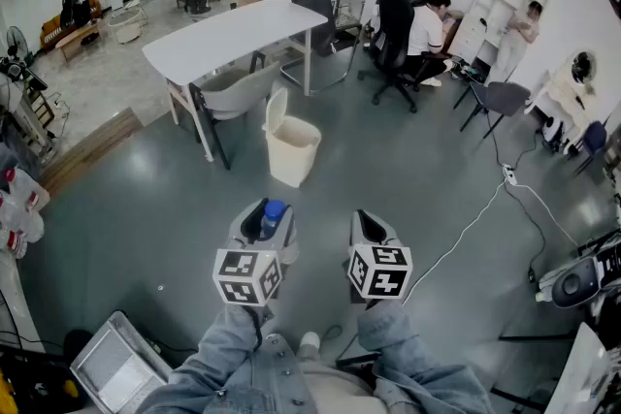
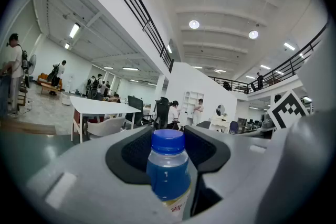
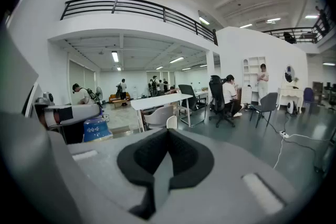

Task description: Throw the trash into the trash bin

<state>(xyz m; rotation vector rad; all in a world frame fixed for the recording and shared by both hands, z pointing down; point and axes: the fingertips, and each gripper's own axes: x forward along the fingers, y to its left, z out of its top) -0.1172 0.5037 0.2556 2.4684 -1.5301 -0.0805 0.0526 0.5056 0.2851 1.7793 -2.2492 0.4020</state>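
Bottle (image 2: 168, 165) grasped in left gripper (image 1: 260, 220); right gripper (image 1: 372, 226) clenched, empty; trash bin (image 1: 289, 160) ahead.

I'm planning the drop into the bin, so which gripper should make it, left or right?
Left: the left gripper holds the bottle, the right gripper is empty, and the trash bin stands ahead.

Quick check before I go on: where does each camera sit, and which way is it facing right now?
Head view: on the person's head, looking steeply down at the floor, trash bin and white table; both sleeves, the left gripper and the right gripper show.
Left gripper view: on the left gripper, facing across the room; its jaws hold a blue-capped bottle.
Right gripper view: on the right gripper, facing the room; its jaws are together, empty.
Shared: all three show the white table.
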